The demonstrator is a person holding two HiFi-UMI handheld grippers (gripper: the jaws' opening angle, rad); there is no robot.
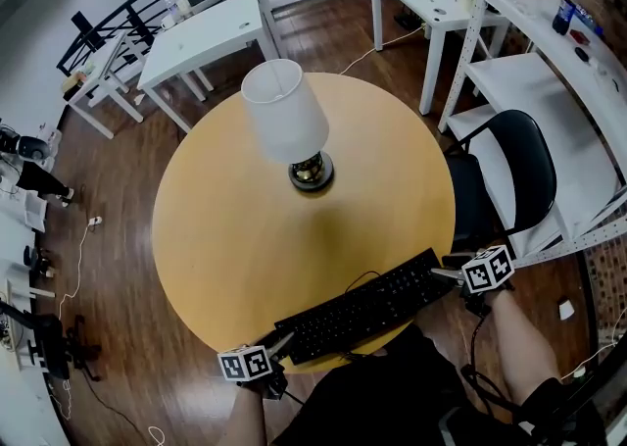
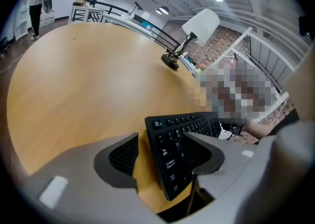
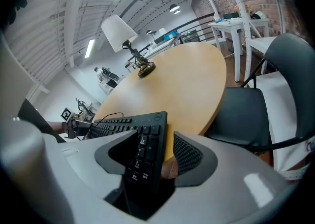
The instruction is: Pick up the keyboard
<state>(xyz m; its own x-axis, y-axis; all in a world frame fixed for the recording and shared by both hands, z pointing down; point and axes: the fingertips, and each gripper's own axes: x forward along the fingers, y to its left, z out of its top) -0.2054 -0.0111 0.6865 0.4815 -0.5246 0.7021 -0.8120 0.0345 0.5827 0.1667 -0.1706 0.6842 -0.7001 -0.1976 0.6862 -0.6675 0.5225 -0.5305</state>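
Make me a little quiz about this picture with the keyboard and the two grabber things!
1. True or false: the keyboard lies at the edge of the round table, towards the bottom of the head view.
2. What stands near the table's middle? A) a lamp B) a kettle C) a vase
3. Fill the gap: the left gripper and the right gripper each have one end of the keyboard between jaws that are ___ (open or shut).
Key: 1 true. 2 A. 3 open.
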